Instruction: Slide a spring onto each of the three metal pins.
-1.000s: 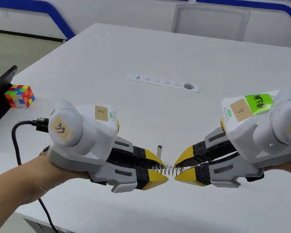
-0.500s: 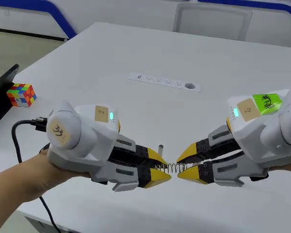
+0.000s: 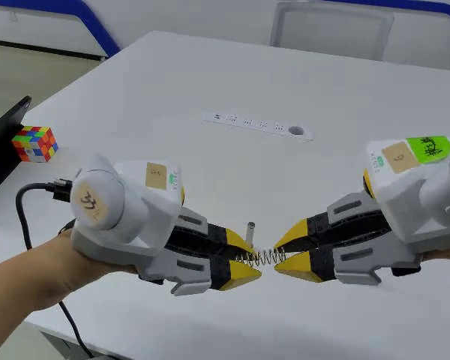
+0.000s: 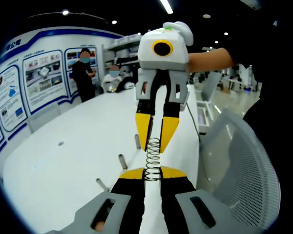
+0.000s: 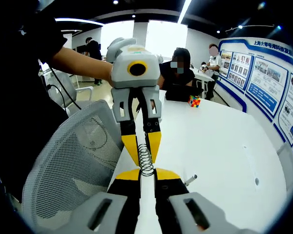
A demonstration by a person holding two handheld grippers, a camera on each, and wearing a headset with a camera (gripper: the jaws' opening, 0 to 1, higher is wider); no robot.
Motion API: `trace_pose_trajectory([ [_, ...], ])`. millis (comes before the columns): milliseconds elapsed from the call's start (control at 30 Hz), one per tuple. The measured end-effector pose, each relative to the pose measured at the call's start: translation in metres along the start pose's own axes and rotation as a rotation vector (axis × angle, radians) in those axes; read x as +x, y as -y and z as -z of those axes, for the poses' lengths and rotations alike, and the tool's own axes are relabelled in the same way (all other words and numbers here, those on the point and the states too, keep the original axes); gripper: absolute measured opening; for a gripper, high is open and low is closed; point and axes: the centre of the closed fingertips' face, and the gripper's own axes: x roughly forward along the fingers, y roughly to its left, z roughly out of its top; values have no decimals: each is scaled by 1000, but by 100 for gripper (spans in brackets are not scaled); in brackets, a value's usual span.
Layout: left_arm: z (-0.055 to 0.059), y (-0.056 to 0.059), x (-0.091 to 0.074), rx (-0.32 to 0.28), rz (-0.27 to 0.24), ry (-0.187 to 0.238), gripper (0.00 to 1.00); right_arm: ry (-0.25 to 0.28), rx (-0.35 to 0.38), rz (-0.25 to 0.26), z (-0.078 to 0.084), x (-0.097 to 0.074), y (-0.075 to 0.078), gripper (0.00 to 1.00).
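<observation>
Silvery wire coil spring [image 3: 264,257] held level in the air just above the white bench [image 3: 210,67], bridging the two tools. Left gripper [image 3: 249,264]: yellow-tipped fingers together, clamped on one end of the spring. Right gripper [image 3: 280,259]: fingers likewise clamped on the other end; confirmed in the right gripper view, where the coil rises straight out of the shut tips.

Three short grey metal pins upright on the bench, seen in a row in the left gripper view: near pin [image 4: 102,185], middle pin [image 4: 122,161], far pin [image 4: 137,141]. All three bare. Spring touching none of them; in the head view, one pin just behind it.

Judged step: re-gripping the spring between the two tools before threading the first pin. Task barely begun.

To do it well:
- Open one gripper only; keep the other clamped, so nothing drops.
- Hold by the outer coils at one end, leaving the free end's bore clear.
- Avoid pulling the tools apart; thin wire, likely to stretch or kink.
- Turn the spring upright, line its axis with the pin, lower straight down.
- Cannot tell whether the pins are fixed or loose; approach gently, no sideways push.
</observation>
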Motion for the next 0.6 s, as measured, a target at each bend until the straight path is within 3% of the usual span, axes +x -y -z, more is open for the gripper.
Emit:
trace_pose_trajectory([
  [300,4,-5,-2,4,-17,-11,11,57,0,-3,-17,2,-2,11],
  [433,5,-4,-2,1,-17,-7,10,108,40,-19,-30,5,-3,11],
  [600,6,-4,-5,-15,-26,7,10,136,85,-23,-37,10,-3,11],
])
